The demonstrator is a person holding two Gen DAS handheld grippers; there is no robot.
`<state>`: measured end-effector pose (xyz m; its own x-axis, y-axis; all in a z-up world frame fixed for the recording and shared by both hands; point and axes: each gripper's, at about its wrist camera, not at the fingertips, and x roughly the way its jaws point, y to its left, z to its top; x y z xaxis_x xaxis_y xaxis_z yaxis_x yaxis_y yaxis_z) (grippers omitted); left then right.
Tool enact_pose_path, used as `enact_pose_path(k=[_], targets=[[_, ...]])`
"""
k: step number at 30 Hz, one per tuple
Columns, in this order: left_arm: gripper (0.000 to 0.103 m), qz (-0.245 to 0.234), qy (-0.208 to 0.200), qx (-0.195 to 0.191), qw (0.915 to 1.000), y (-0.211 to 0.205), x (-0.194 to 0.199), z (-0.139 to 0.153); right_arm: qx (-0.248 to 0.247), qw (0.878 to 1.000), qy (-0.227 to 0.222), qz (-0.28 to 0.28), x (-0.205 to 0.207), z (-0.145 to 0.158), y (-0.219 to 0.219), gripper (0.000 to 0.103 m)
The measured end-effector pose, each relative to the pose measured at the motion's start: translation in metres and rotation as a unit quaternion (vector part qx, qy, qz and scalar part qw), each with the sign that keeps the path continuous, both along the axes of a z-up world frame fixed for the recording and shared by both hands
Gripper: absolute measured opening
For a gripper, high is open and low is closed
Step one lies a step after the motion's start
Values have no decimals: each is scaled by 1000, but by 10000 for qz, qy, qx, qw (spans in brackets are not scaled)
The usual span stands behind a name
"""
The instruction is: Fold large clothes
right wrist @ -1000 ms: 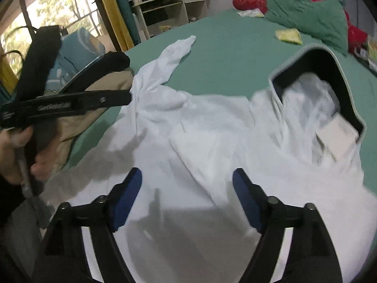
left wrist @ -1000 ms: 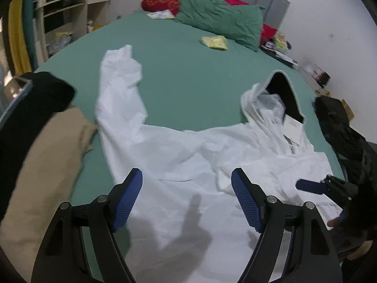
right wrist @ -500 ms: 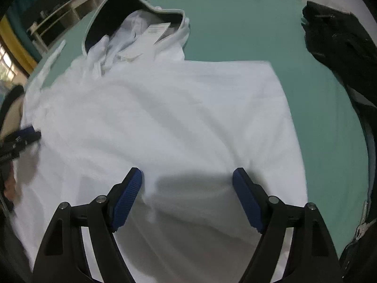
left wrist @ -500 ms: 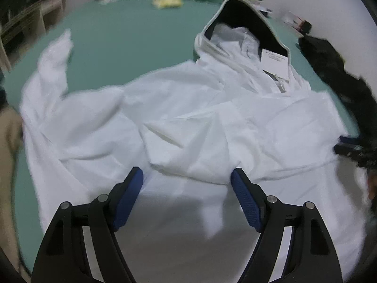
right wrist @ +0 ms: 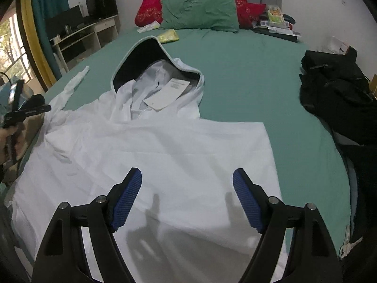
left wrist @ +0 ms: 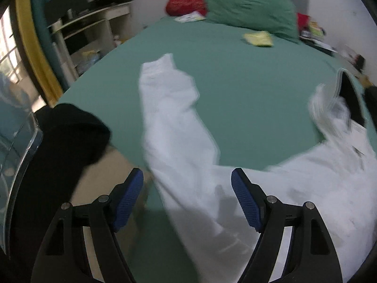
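Plenty of bare green bed (right wrist: 235,75) beyond the white hooded jacket (right wrist: 153,146) toward the headboard, and a decent strip along the right edge too. The jacket lies spread over the near half of the bed, hood (right wrist: 146,56) open toward the pillows with its dark lining showing and a white tag (right wrist: 168,92) lying in the neck opening. One sleeve (left wrist: 169,108) runs out straight toward the left edge; the other side looks folded in, giving a clean straight edge on the right.

Stuff around: green pillow (right wrist: 200,11) and red pillow (right wrist: 150,9) at the head end, a yellow packet (right wrist: 168,35) just below them, and a black garment (right wrist: 337,94) piled at the right edge. On the left edge there's a black piece of clothing (left wrist: 61,146) on top of something tan (left wrist: 110,179), just beside the sleeve.

Left claw (left wrist: 187,200) is released, jaws wide apart, hanging over the base of the sleeve with nothing pinched; that view is blurry. Right claw (right wrist: 187,200) is released as well, spread wide above the jacket's lower body, not gripping anything. A hand (right wrist: 9,139) holding the left tool shows at the left edge.
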<state>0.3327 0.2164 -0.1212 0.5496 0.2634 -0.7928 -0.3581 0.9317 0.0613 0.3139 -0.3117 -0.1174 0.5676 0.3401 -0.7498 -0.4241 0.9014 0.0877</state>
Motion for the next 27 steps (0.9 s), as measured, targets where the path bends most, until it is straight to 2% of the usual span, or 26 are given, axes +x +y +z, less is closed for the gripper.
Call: enact_pose_path(k=[1,2,3,4,5,6,10,13,15,17,19,21,22,24,27], targets=[[66,34,66,-79,9999,8,4,-7,-13,10000,18,-42,2,-2,0,80],[36,39,218,-221,9995,15,9,-18,-10,10000,49,-83,5,-4,0,80],[19,15,346,-367,9987,17,12,-27,5,9999,84,-116,9,-7,0,80],[12,-32,327,-531,9980,18,12,-33,6,9998,114,-144,10,-9,1,80],[6,-91,206,-476,9986,13,8,-31,19,9997,157,-160,11,-11,-1,80],[6,-230,224,-461,9984,4,7,-29,34,9997,181,-138,12,-14,0,80],[5,-618,118,-869,9942,-34,-12,-14,43,9999,118,-92,8,-10,-2,80],[6,-918,355,-1277,9869,-69,-34,-7,65,9999,-10,-90,4,-1,-4,80],[13,-1154,602,-1628,9780,-85,-44,-3,37,9999,-113,-113,1,4,-8,80],[39,-1230,552,-1896,9726,-83,-50,6,0,9998,-104,-169,1,5,-13,80],[48,-1087,308,-1939,9745,-71,-51,18,29,9996,-94,-263,1,2,-22,80],[49,-794,9,-1773,9809,-50,-42,27,32,9993,18,-363,3,-1,-29,80],[51,-497,-141,-1653,9849,-35,-32,29,51,9993,-20,-373,4,-2,-32,80],[52,-198,-296,-1517,9878,-14,-18,26,-47,9988,14,-484,7,-5,-37,80],[52,300,-239,-1147,9927,12,23,6,-116,9987,-41,-486,11,-6,-39,80]])
